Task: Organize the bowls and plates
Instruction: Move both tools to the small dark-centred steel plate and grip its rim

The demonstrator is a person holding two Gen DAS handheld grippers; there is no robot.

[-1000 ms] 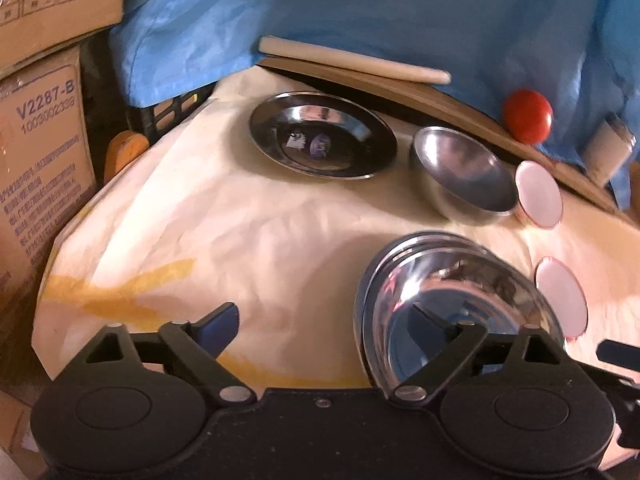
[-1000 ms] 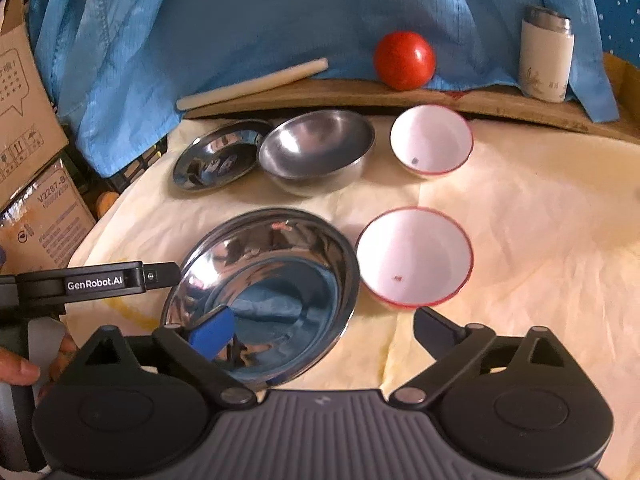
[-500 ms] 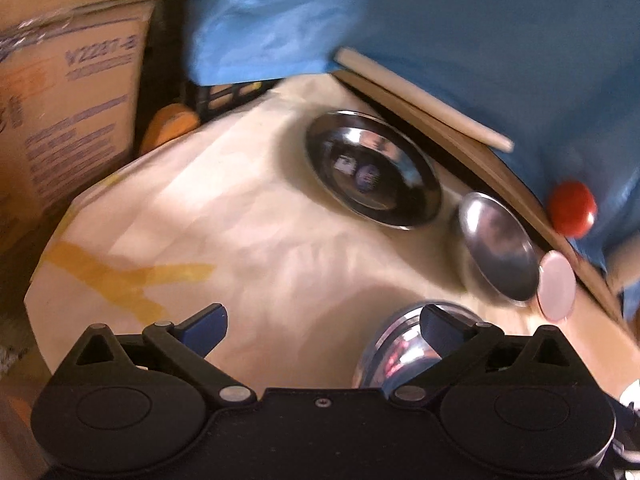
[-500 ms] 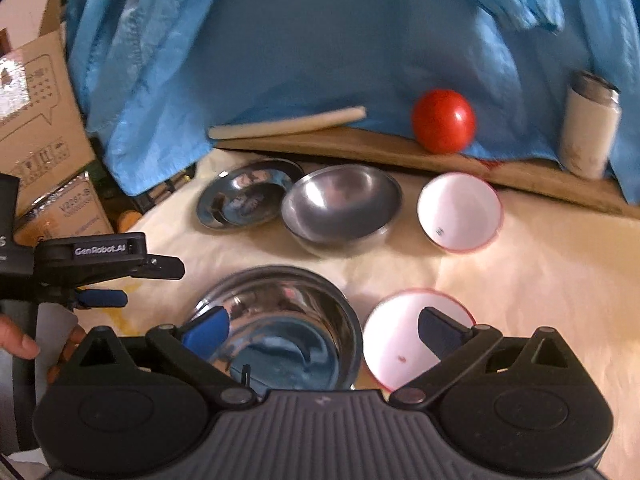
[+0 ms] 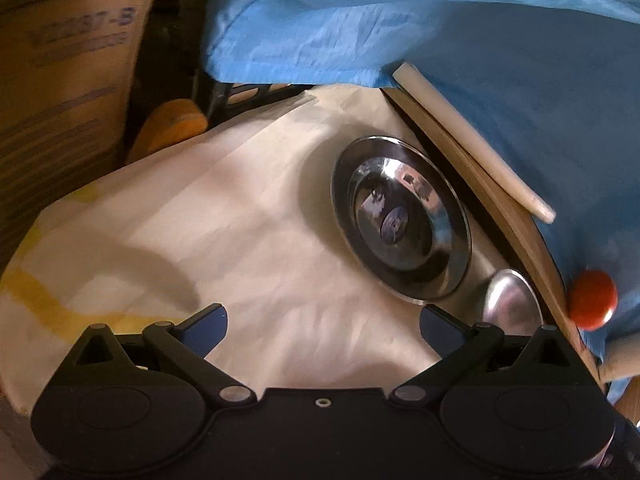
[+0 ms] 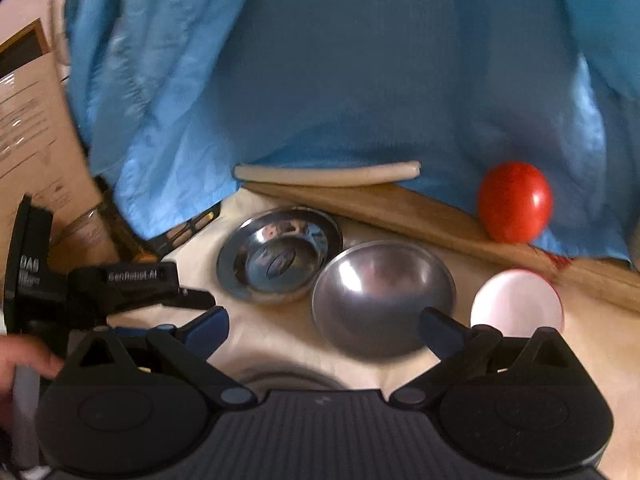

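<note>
Left wrist view: the left gripper [image 5: 322, 322] hovers over bare tabletop [image 5: 224, 240] covered in cream paper, jaws spread wide and grasping nothing.
Ahead of the left jaws: a steel plate [image 5: 400, 228] lies flat at centre right of the frame, well apart from the blue fingertips [image 5: 208, 320].
Further right: a steel bowl [image 5: 512, 300] shows edge-on at the lower right, just beside the plate.
Right wrist view: the right gripper [image 6: 323, 323] has its jaws released too, nothing between them.
Ahead of the right jaws: the steel bowl [image 6: 382, 300] sits at frame centre, its near wall partly behind the right fingertip; the plate [image 6: 280, 254] is just behind it to the left, rims close, whether touching I cannot tell.
White bowl [image 6: 518, 300]: at the right of the frame, near the steel bowl, apart from it.
Bottom edge: a grey curved rim [image 6: 288, 378] peeks above the gripper body; too little shows to name it.
Progress: judging by the layout, the dishes stand singly rather than nested, so most of the sorting seems left.
Surroundings: a red ball [image 6: 515, 202] and a pale stick [image 6: 326, 172] rest on a wooden board [image 6: 400, 208] at the back, under blue cloth [image 6: 340, 60]; cardboard boxes [image 5: 64, 80] stand at the left.
Obstacles: the left gripper [image 6: 132, 280] sits close at the left of the right view, so the two could crowd each other near the plate.
</note>
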